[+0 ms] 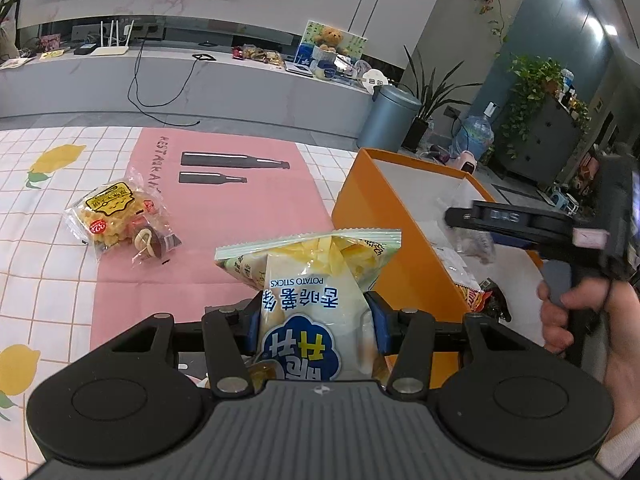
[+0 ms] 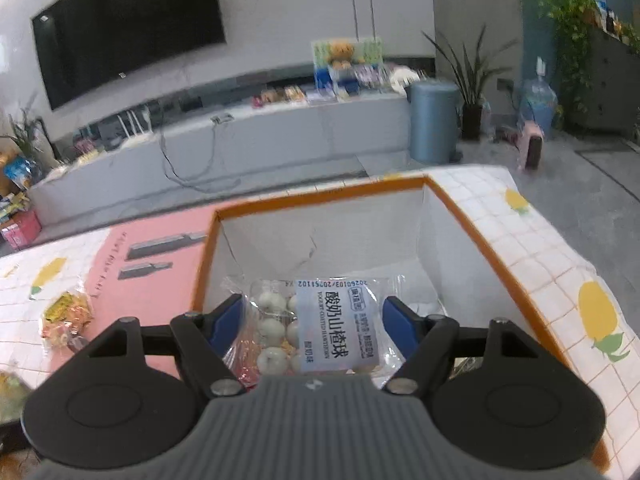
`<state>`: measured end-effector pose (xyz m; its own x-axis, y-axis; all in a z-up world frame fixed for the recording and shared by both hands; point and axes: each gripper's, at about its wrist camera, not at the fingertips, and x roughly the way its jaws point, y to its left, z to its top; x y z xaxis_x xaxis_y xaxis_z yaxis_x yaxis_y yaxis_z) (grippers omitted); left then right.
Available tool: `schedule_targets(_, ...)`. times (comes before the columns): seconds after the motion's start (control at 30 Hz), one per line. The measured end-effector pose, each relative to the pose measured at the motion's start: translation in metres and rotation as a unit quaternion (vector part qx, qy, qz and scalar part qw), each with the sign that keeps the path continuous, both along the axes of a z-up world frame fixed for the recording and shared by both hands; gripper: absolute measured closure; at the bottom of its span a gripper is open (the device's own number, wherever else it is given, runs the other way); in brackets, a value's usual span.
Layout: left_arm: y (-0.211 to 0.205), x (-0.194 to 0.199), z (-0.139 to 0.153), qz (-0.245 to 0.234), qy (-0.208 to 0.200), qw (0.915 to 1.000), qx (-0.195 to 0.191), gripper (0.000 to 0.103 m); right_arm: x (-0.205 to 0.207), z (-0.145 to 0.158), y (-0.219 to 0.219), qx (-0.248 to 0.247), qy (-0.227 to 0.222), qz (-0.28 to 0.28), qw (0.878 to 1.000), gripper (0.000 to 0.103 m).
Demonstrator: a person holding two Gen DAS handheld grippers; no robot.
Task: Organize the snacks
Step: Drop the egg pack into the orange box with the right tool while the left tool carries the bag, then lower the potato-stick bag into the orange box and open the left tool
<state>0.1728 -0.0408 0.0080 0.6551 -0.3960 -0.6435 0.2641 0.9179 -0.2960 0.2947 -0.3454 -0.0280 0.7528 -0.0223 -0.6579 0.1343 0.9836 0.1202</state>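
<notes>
A living room lies behind a checked tablecloth point(image 1: 48, 208) with a pink mat, where the orange box point(image 1: 360, 216) stands. Right of the box's near wall, the right gripper point(image 2: 312, 320) tilts down over its inside, jaws around a bag of yogurt balls point(image 2: 320, 320); whether they press it I cannot tell, so it may slip early. Left of the box, the left gripper point(image 1: 316, 320) pinches a potato-stick bag point(image 1: 312, 280), which could snag the rim. A yellow snack bag point(image 1: 120, 216) lies further left.

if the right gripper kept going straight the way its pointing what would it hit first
Probably the white inner floor or far wall of the orange box. The right gripper points down into it with the yogurt hawthorn ball pack between its fingers; depth is hard to judge.
</notes>
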Motion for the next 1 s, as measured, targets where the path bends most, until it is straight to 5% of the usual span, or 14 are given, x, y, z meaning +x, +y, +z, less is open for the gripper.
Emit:
schedule_targets(0.37,-0.004,0.002,-0.005,-0.008,0.010,0.9999,0.008,0.046,0.033,-0.014,0.010,0.007,0.034,-0.020,0.999,0.029)
schedule_targets(0.43,-0.003,0.002,-0.005,-0.007,0.011,0.9999,0.007,0.046,0.032,-0.013,0.008,0.007,0.025,-0.028,0.999,0.023)
schedule_targets(0.5,-0.003,0.001,-0.004,-0.007,0.010,0.9999,0.006,0.046,0.027,-0.008,0.006,0.013,-0.004,-0.024,1.000,0.003)
schedule_targets(0.77,-0.004,-0.010,0.005,-0.010,-0.012,0.9998,0.014,0.046,-0.014,0.019,-0.004,0.063,-0.069,-0.050,0.994,0.003)
schedule_targets(1.0,-0.010,-0.026,0.021,-0.004,-0.036,0.9989,0.031,0.046,-0.050,0.026,0.003,0.089,-0.059,-0.040,0.993,0.003)
